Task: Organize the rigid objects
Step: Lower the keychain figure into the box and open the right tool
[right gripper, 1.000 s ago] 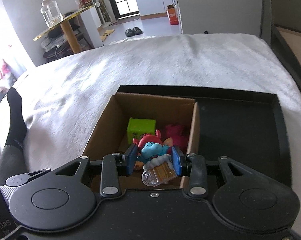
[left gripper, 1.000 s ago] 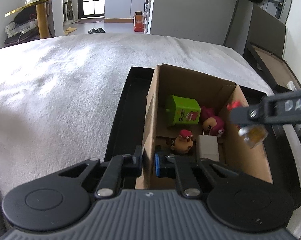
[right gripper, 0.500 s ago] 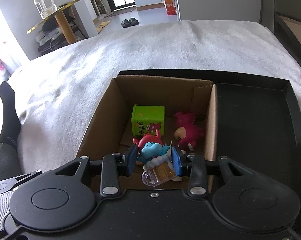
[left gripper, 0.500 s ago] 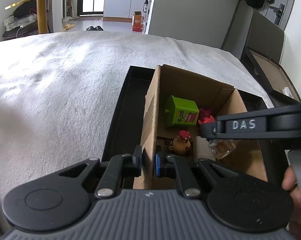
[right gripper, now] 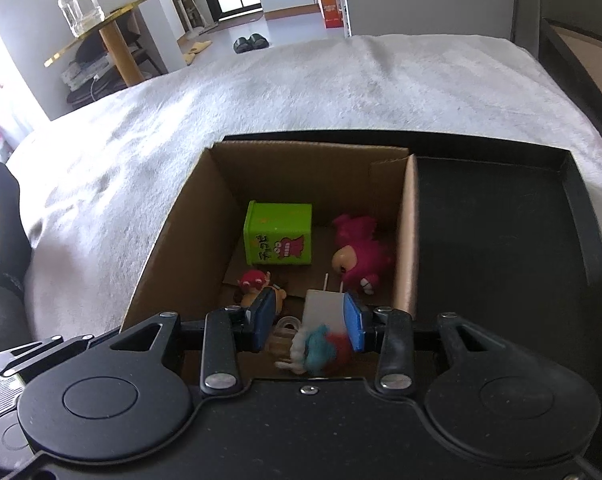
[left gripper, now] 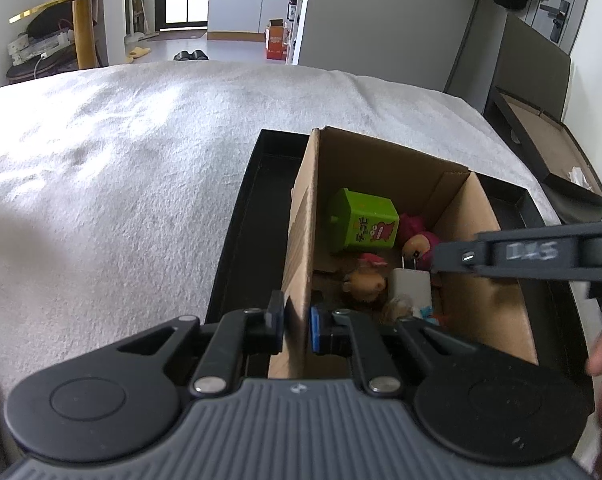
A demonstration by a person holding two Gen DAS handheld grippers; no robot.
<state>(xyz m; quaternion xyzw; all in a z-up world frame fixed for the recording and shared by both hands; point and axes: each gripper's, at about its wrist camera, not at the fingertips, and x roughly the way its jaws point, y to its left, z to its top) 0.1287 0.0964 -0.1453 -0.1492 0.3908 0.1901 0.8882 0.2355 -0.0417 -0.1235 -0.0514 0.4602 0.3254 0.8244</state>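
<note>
From the left wrist camera, the left gripper (left gripper: 295, 326) points steeply down and its pads are clamped on the near left wall of the cardboard box (left gripper: 301, 248), one pad outside, one inside. The box sits in a black tray (left gripper: 241, 232) on a white blanket (left gripper: 121, 180). Inside lie a green box (left gripper: 363, 226), a pink figure (left gripper: 415, 240), a white charger (left gripper: 411, 286) and a small red-capped figure (left gripper: 365, 280). The right gripper's finger reaches in from the right edge.

From the right wrist camera, the right gripper (right gripper: 307, 318) tilts down over the box's near end, jaws parted. The blurred blue-and-red toy (right gripper: 321, 350) lies between and below the pads, free of them, beside the charger (right gripper: 323, 306).
</note>
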